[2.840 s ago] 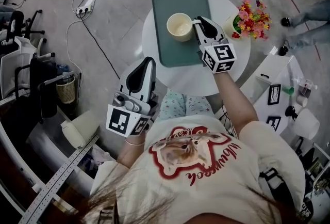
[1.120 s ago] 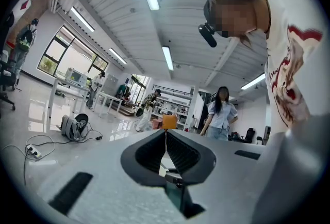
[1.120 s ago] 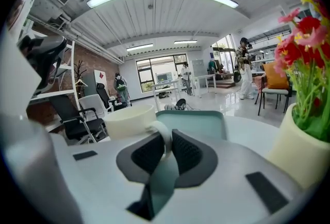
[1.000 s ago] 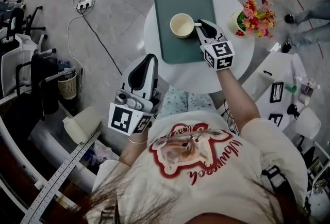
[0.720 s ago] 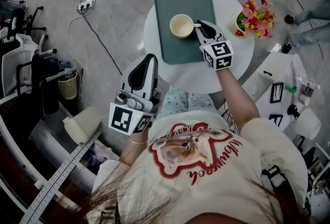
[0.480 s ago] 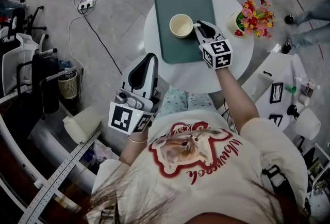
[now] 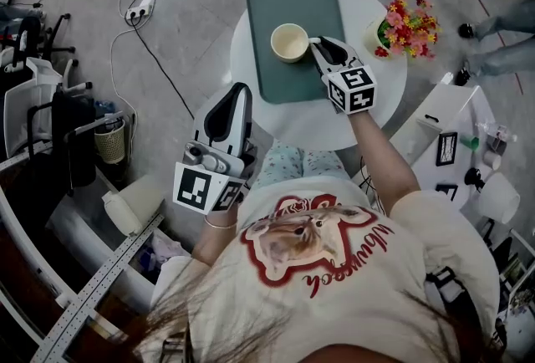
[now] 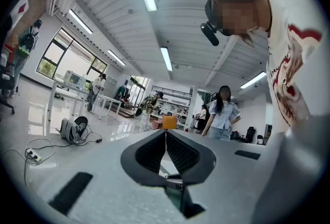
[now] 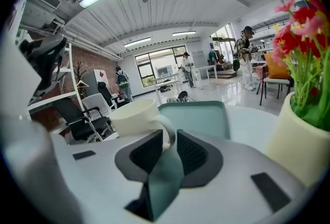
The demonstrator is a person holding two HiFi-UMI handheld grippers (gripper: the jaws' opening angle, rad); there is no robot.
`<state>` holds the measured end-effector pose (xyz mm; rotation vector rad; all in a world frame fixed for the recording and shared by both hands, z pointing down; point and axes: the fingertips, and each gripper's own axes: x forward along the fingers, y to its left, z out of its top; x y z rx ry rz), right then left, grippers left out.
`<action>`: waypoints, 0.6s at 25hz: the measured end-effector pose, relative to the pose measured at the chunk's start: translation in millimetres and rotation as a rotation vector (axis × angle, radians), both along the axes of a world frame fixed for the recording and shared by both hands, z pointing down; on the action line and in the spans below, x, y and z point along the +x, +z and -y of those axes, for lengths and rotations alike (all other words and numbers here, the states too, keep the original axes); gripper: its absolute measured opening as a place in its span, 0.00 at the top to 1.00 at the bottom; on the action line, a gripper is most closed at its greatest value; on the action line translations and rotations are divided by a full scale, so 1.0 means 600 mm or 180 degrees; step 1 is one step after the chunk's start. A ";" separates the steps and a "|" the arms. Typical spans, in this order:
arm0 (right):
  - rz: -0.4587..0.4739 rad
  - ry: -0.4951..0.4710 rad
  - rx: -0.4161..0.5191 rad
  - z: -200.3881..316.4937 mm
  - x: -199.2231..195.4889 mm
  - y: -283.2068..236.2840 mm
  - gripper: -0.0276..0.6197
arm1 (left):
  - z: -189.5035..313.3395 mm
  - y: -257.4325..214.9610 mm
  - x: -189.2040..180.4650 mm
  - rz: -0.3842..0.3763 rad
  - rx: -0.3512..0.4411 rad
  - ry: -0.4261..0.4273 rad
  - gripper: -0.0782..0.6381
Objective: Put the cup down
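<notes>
The cream ceramic cup (image 7: 289, 42) is at the far part of the grey-green rectangular tray (image 7: 292, 81) on the round white surface (image 7: 318, 125). The right gripper (image 7: 315, 48) has its jaws closed narrowly on the cup's handle. The left gripper (image 7: 240, 92) hangs near and left of the surface, jaws pressed together and holding nothing.

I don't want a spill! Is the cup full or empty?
Empty: the head view looks down into the cup and shows only its pale bare inside, no drink. It stands upright on the green tray.
</notes>
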<state>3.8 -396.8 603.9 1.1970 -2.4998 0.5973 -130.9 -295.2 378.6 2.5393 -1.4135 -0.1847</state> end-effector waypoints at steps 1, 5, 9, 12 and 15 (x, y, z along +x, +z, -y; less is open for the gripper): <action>-0.0007 -0.0003 0.0000 -0.002 0.000 -0.002 0.86 | 0.001 -0.002 0.000 -0.0002 0.0007 0.0001 0.87; -0.0034 0.0016 -0.0020 -0.017 0.009 -0.010 0.86 | 0.002 -0.008 0.006 0.0004 0.0035 0.0028 0.87; 0.0032 0.0162 0.0043 -0.025 0.031 -0.034 0.86 | 0.003 -0.010 0.015 0.0006 0.0054 0.0078 0.87; 0.0121 0.0194 0.0182 -0.030 0.035 -0.074 0.86 | 0.005 -0.012 0.023 0.0007 0.0067 0.0124 0.87; 0.0252 0.0163 0.0356 -0.032 0.029 -0.128 0.86 | 0.009 -0.018 0.032 -0.0003 0.0098 0.0166 0.87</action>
